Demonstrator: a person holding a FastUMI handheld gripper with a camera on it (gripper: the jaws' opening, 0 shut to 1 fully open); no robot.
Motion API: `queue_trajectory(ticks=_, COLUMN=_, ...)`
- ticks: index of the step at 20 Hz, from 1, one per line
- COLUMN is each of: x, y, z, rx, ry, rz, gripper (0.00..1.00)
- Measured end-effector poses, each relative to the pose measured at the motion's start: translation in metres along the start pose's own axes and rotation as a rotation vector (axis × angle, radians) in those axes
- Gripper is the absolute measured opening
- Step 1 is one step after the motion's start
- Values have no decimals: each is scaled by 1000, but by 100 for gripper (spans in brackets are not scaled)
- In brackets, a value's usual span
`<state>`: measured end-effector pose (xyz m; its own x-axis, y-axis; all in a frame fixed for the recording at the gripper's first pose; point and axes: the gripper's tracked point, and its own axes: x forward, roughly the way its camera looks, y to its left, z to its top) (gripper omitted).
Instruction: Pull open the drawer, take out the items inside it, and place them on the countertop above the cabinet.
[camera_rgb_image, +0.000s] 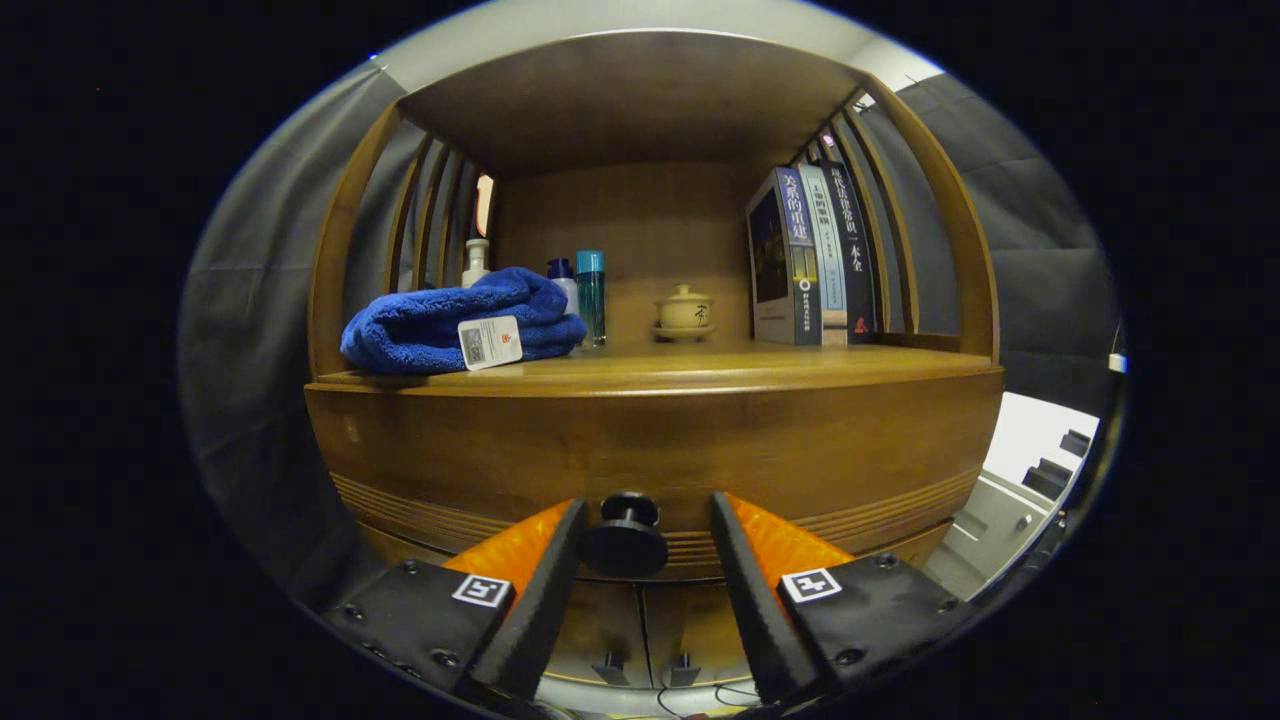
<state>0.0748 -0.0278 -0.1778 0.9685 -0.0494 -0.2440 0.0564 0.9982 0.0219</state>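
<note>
The gripper (645, 515) is spread, its two fingers standing either side of the drawer's knob (625, 535); the knob sits between the tips, close to the left finger and with a clear gap to the right one, and whether the left finger touches it is hard to tell. The drawer (640, 450) is shut, its front flush with the cabinet, so whatever lies inside is hidden. Below the fingers, two small door handles (645, 668) of the lower cabinet peek out, partly cut off by the fingers' bodies, and thin cables trail near them, too small to make out. Just above and beyond the knob runs the countertop (700, 368), a wooden ledge. On it, ahead and to the left of the fingers, lies a folded blue towel (450, 325) with a white tag hanging off its front. Behind the towel stand a pump bottle (476, 262), a white bottle with a blue cap (564, 280) and a taller teal bottle (591, 297), the first two mostly hidden by the cloth. Farther back, straight ahead, a small lidded cup on a saucer (685, 312) rests near the rear panel. Ahead to the right, three books (815, 260) stand upright against the slatted side. Beyond the cabinet on the right, pale steps or boxes show, cut off and unclear.
</note>
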Motion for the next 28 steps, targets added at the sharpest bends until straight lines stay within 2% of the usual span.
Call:
queue_trajectory(ticks=6, x=5, y=2, z=-8, rx=-22, ry=12, rz=-32, gripper=57)
queue_trajectory(ticks=9, x=5, y=4, z=-8, rx=13, ry=18, rz=-39, gripper=44)
queue_trajectory(ticks=11, x=5, y=3, z=-8, rx=0, ry=20, rz=-35, gripper=38)
queue_trajectory(ticks=16, x=-5, y=2, z=-9, rx=6, ry=38, rz=-14, gripper=38)
queue_trajectory(ticks=28, x=-77, y=5, z=-19, rx=-3, ry=82, rz=1, gripper=38)
